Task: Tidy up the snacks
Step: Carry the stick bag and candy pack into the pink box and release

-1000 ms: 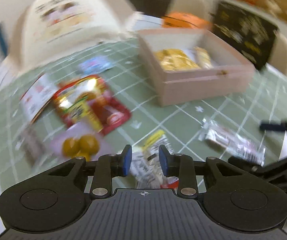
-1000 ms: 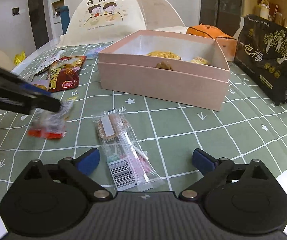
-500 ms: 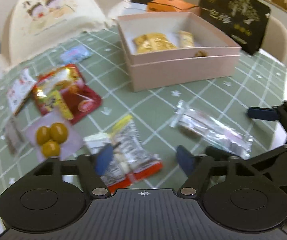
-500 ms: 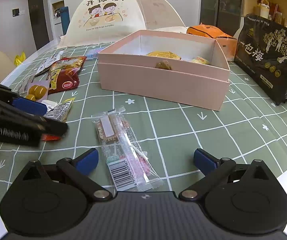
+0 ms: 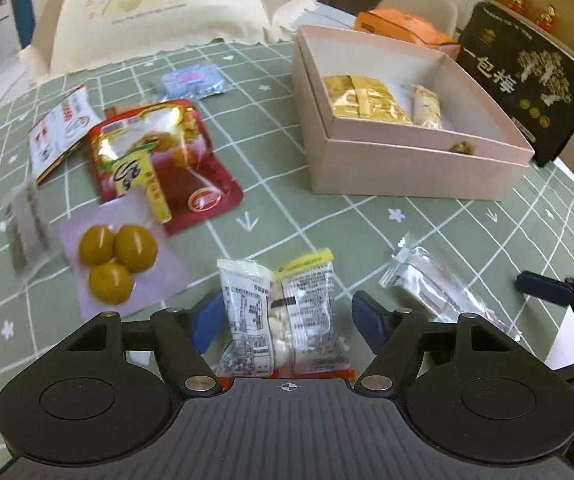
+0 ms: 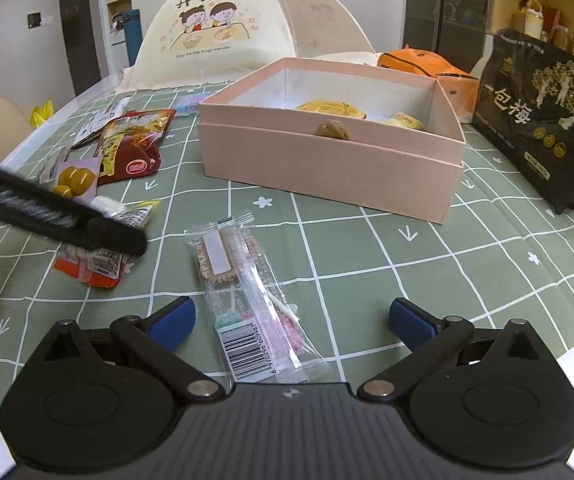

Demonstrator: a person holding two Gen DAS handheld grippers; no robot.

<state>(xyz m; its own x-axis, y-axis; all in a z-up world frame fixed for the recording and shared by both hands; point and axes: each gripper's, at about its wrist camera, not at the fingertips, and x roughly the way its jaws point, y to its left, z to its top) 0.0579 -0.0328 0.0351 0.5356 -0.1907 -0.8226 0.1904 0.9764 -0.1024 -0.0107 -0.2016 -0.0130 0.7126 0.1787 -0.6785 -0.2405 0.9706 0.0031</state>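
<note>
Snack pkt (image 5: 283,312) lies btwn spread L gripper (image 5: 287,322) fingers.

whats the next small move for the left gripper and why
Probably close the left gripper on the white snack packet: its jaws stand open with the packet lying flat on the tablecloth between the blue pads, not yet gripped. The pink box sits open ahead to receive it.
</note>
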